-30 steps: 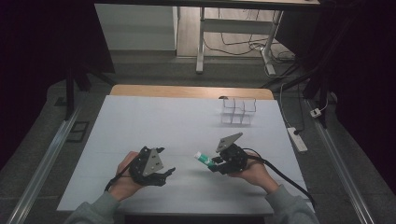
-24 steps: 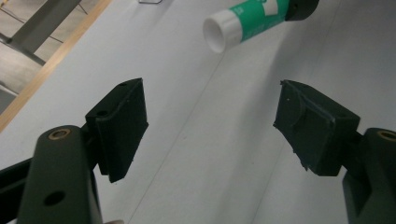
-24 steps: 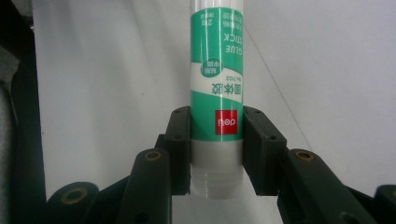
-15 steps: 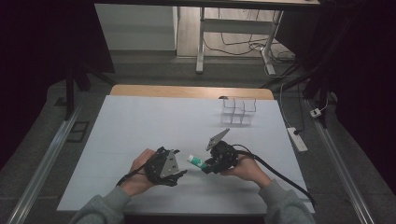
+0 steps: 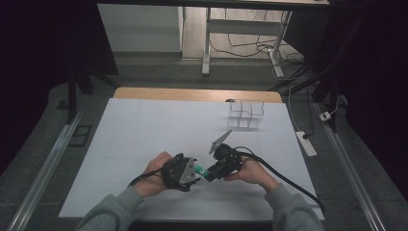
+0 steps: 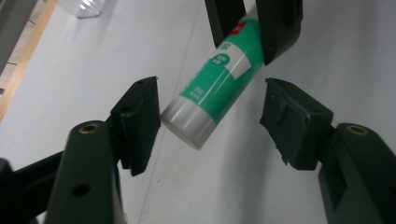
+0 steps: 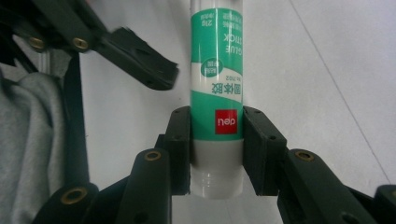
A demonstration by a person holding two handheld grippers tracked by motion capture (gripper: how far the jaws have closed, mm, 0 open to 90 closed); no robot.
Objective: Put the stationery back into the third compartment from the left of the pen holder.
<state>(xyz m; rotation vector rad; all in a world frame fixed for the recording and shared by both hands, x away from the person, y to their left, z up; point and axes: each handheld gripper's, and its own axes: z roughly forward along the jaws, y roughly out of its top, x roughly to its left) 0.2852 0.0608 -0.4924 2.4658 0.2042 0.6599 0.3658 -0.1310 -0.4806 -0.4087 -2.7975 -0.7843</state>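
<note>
Near counter edge, centre: both tongs meet over the white counter (image 5: pixel 144 130), glue stick (image 5: pixel 200 169) between them.
Glue stick: green-and-white tube, red logo patch, grey-white ends. Held off the surface, not lying on it.
Long axis: runs from the right tongs (image 5: pixel 212 174) toward the left tongs (image 5: pixel 192 172); in the high view roughly left-right across the counter, slightly tilted.
Pointing: free end aims at the left tongs; in the left gripper view that rounded grey end (image 6: pixel 187 120) sits in the gap between the two jaws, tube slanting up and away to the right tongs (image 6: pixel 243 21).
Right tongs: clamped on the glue stick (image 7: pixel 217 88) at the end near the red logo, one jaw on each side, tube running straight out along the jaws.
Left tongs: jaws apart (image 6: pixel 210 121), either side of the free end; left jaw just beside the tube, contact cannot be told, right jaw clear of it.
Hands: person's hands grip both tools, grey sleeves at the bottom of the high view.
Background: clear compartment organiser (image 5: pixel 245 114) at the far right of the counter, well apart from the tongs.
</note>
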